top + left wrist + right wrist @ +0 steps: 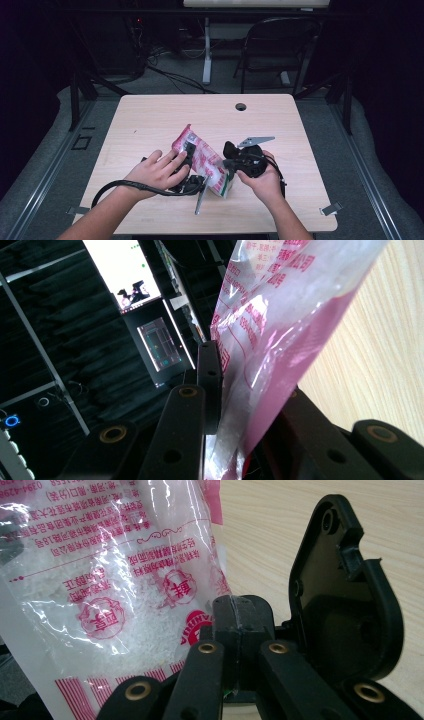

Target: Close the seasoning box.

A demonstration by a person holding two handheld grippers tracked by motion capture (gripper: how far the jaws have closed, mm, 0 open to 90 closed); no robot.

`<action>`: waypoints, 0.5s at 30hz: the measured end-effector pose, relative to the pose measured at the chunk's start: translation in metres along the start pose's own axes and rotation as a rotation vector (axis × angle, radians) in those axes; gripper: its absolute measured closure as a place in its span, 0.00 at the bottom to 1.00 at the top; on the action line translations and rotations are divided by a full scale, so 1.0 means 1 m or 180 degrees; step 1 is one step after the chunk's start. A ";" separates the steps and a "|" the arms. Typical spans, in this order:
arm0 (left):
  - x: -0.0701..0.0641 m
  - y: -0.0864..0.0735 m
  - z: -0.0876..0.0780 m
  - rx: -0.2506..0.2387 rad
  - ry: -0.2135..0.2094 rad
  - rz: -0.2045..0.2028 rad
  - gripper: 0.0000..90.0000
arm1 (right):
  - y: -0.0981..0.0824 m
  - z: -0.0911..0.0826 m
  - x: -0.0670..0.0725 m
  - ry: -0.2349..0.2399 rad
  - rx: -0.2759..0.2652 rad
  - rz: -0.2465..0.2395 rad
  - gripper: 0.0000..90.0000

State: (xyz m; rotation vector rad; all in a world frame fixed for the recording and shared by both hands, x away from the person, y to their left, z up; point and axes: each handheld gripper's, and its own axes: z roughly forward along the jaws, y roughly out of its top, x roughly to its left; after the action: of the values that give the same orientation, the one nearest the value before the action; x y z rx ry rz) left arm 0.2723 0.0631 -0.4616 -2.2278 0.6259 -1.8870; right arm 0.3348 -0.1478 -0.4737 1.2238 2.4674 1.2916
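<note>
A clear and pink plastic bag (202, 155) of white grains, printed with red text, lies slanted on the wooden table (150, 115) between both hands. My left gripper (190, 152) comes in from the left. In the left gripper view the bag (280, 315) runs between the black jaws and my left gripper (250, 385) is shut on it. My right gripper (227, 162) meets the bag's right edge. In the right gripper view the bag (115, 580) spreads to the left, and my right gripper (235, 607) is shut with the film's thin edge at its pads.
A round cable hole (241, 106) sits near the table's far edge. Beyond the table stand a black folding chair (280, 45) and a white desk leg (206, 55), with cables on the floor. A lit screen (122, 270) hangs in the dark background.
</note>
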 end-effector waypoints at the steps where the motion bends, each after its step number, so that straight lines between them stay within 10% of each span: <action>1: 0.000 0.000 0.000 0.0000 0.0000 0.0000 0.92 | 0.000 0.000 0.000 0.0000 0.0000 0.0000 1.00; 15: 0.001 0.000 0.000 -0.0002 -0.0003 -0.0006 0.92 | 0.000 0.001 0.000 0.0000 -0.0024 -0.0005 1.00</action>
State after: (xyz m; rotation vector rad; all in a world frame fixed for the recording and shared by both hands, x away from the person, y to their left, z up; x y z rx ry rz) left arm 0.2720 0.0630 -0.4607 -2.2302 0.6246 -1.8867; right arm 0.3350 -0.1475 -0.4741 1.2201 2.4607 1.2992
